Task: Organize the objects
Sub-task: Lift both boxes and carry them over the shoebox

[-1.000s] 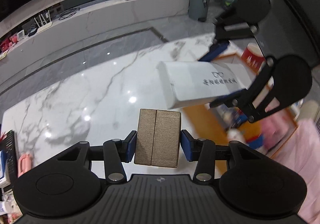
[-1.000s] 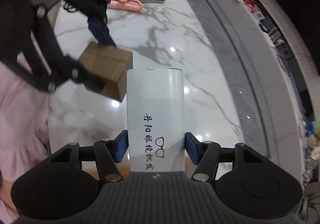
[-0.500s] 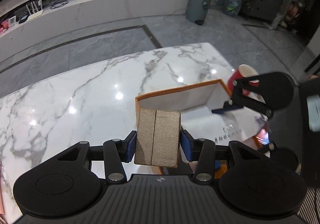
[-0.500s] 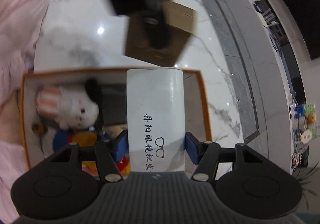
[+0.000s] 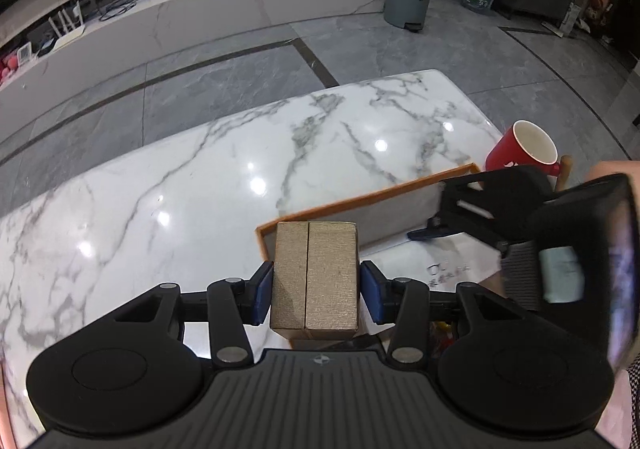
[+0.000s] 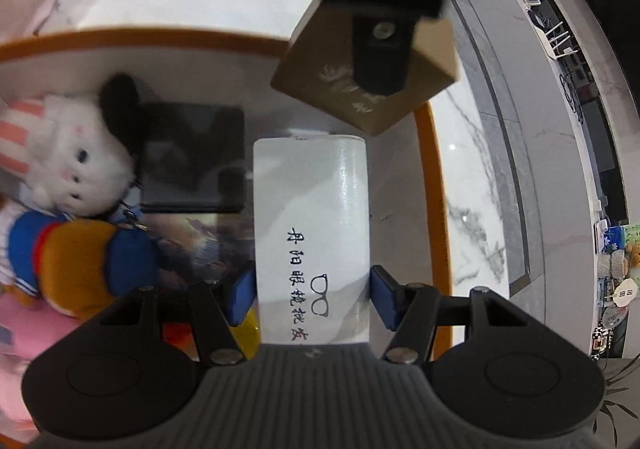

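Cardboard box (image 5: 314, 275) clamped in left hand-held gripper (image 5: 316, 291) (above tray (image 5: 372, 197)).

White marble table (image 5: 200, 189) veined in grey. On it, a box (image 6: 434, 177) with an orange rim and pale inner walls. Inside the box: a white plush rabbit (image 6: 76, 165) with pink-and-white striped ears, a plush toy (image 6: 72, 265) in blue, orange and red, a black square pad (image 6: 192, 157). Over the box, a white case (image 6: 312, 233) printed with black characters and a small glasses outline, and a plain brown carton (image 5: 314, 275). Beside the box, a red mug (image 5: 520, 153), white inside. Blue pads (image 6: 240, 295) on black grippers.
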`<control>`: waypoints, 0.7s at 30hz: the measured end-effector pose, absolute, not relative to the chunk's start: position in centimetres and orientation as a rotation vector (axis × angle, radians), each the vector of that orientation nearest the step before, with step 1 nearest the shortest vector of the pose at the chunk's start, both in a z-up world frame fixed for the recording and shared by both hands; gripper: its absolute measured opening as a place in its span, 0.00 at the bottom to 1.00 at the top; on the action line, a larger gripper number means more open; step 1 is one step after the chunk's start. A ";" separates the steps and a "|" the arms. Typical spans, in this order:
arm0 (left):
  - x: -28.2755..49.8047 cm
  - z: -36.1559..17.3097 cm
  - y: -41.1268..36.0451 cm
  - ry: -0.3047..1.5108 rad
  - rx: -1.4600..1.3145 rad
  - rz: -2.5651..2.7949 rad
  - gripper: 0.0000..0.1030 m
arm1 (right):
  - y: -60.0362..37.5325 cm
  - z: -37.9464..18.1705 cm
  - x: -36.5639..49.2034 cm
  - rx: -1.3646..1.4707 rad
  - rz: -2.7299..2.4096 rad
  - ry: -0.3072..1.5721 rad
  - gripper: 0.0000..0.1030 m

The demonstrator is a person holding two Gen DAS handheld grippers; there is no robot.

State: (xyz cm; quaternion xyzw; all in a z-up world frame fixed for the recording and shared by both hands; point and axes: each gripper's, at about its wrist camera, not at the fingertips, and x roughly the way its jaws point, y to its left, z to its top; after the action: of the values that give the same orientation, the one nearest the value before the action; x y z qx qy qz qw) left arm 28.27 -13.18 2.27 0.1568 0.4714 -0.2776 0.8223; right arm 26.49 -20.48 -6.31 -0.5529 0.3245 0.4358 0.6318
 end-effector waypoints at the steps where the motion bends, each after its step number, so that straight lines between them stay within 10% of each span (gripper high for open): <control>1: 28.2 2.2 -13.5 1.000 0.337 -0.594 0.50 | -20.5 -6.7 26.8 -1.270 1.000 0.742 0.60; 21: 28.8 -1.5 -15.0 1.041 0.366 -0.588 0.50 | -20.3 -11.5 28.5 -1.332 1.028 0.706 0.60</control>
State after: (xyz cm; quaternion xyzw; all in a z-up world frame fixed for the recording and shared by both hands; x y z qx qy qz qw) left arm 28.80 -14.96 -1.52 0.1713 0.4873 -0.2752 0.8108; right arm 28.47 -20.32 -11.48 -0.5774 0.3062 0.4455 0.6118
